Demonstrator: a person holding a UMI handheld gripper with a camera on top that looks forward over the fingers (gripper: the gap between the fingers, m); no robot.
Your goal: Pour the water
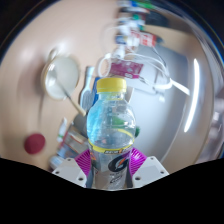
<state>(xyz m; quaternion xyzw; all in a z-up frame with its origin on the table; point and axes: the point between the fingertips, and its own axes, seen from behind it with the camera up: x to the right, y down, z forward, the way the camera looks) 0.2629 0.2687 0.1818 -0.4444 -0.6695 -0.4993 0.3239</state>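
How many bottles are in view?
1. The bottle, with a yellow cap, stands upright between the fingers of the tool, which press on its label. The clutter beyond it is too blurred to rule out others.

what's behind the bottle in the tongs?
Behind the bottle, held in the tongs: a white stemmed cup on the table. What lies straight behind the bottle is hidden.

Clearance ahead of fingers

Bottle fills the gap straight ahead; white cup and red cap stand left; bench bare at right.
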